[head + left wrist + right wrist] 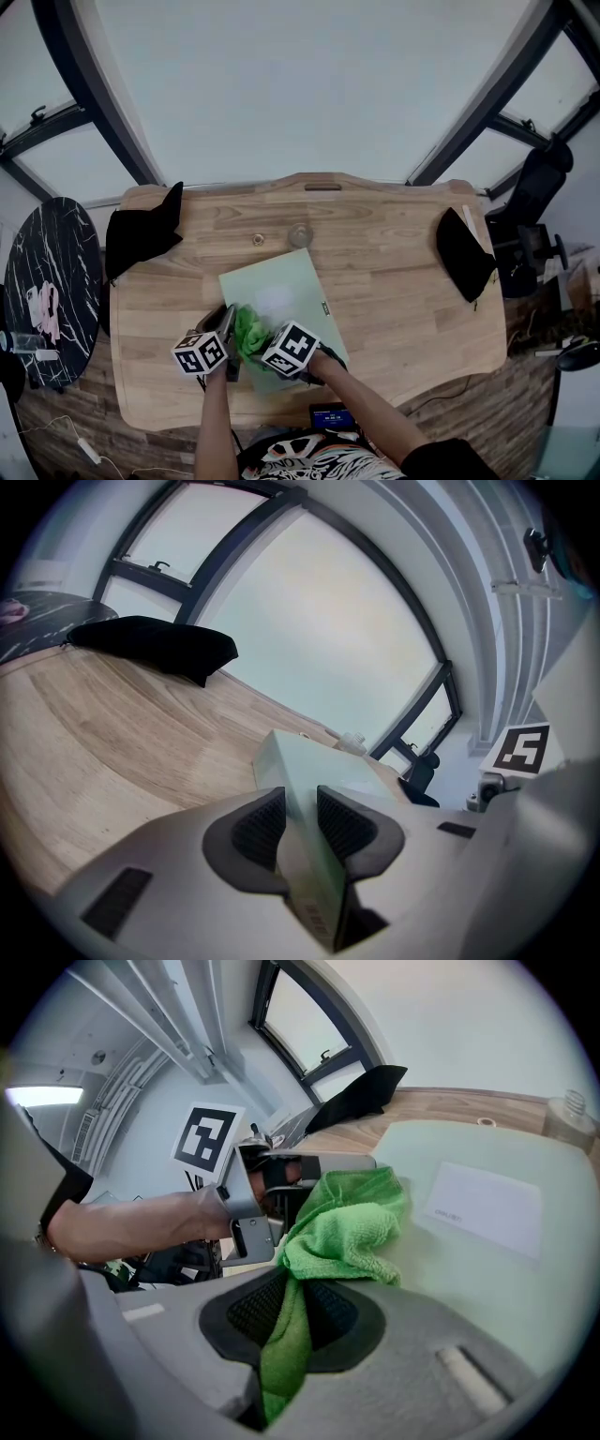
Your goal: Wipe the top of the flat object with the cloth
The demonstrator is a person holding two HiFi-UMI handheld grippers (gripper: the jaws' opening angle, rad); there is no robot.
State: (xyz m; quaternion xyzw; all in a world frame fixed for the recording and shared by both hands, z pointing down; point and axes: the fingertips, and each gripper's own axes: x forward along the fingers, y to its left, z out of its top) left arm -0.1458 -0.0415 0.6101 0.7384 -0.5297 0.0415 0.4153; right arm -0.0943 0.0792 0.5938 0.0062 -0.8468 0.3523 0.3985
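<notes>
You are working at a wooden counter (394,281) under big slanted windows, and everything below is placed from the pale green board (291,281) lying on it in front of you.

At the board's near left edge, your left tool (302,822) is clamped on the rim, one pad on either face. That looks like a steadying grip, so the board won't skate across the wood once you rub it.

Just to the right of that, over the board's near corner, your right tool (292,1309) is pinched tight on a green cloth (347,1222). A tail of it runs down between the pads, and the loose bunch rests on the board's top. With the bulk left free, a soft wad meets the surface instead of hard plastic. The two tools sit close together, so mind the left one on any stroke toward it.

Further up the board, toward its middle, is a white label (483,1208). Most of the top beyond the cloth lies bare, so I judge the wiping barely begun.

Past the board's far edge stands a small clear bottle (300,234). Well off to the board's left and right lie two black bundles (141,230), clear of your strokes.
</notes>
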